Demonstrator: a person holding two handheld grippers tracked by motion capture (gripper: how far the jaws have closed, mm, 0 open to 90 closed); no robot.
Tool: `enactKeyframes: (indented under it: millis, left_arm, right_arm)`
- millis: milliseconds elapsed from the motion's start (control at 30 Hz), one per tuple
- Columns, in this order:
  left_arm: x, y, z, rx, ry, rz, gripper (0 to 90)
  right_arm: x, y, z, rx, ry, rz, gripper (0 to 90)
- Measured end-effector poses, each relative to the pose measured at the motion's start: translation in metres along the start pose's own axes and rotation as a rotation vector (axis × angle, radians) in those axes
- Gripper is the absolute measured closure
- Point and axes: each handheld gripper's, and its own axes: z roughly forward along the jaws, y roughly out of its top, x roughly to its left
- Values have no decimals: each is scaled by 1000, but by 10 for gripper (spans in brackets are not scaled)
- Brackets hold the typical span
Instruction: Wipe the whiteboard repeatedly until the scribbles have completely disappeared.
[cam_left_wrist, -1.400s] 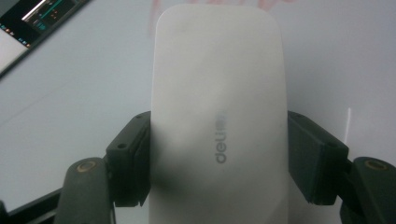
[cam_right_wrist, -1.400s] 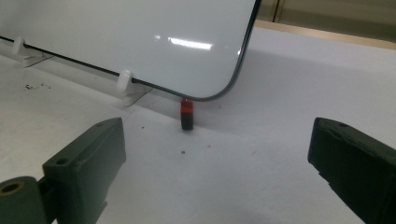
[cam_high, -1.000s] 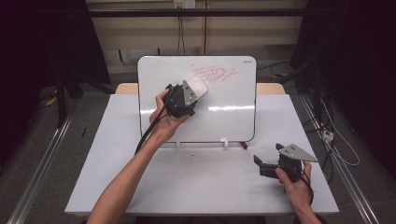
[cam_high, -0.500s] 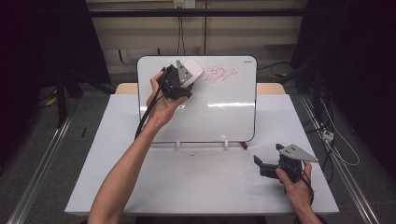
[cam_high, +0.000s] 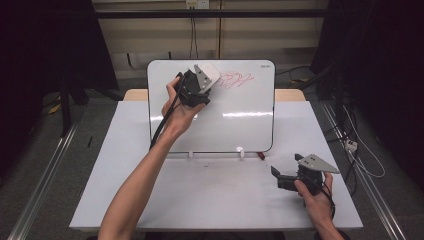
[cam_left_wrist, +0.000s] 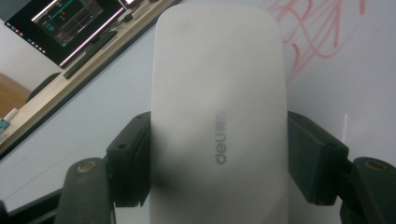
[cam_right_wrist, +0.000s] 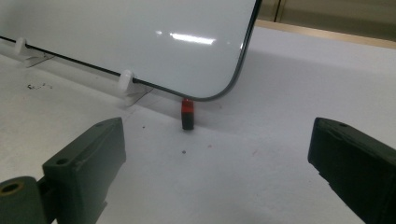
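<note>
High view: the left tongs (cam_high: 202, 82) are clamping a white eraser (cam_high: 209, 74) and pressing it flat against the upright whiteboard (cam_high: 225, 125), just beside the red scribble (cam_high: 236, 79) near the top edge, seemingly so the pad can be wiping those marks away. The board is leaning back on two small white clips at its foot, and the right tongs (cam_high: 280, 177) are resting low on the white surface (cam_high: 200, 195), well apart from the work, probably just waiting. Left gripper view: the eraser (cam_left_wrist: 217, 116) is sitting between the two black jaws, which are squeezing its sides; its shell is smooth matte plastic, long and rounded, with a faint grey logo, and the red strokes (cam_left_wrist: 317, 32) are lying on the glossy board just beyond it. Right gripper view: the blocky black jaws are standing wide apart with nothing between them, facing the board's rounded lower corner (cam_right_wrist: 233, 79) and a small red-and-black marker cap (cam_right_wrist: 187, 114) standing on the faintly speckled surface.
</note>
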Motion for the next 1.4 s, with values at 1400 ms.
enactKeyframes:
  millis: [1400]
  left_arm:
    - [-7, 29, 12, -7, -39, 26, 310]
  right_arm:
    - [-1, -1, -2, -4, 5, -8, 41]
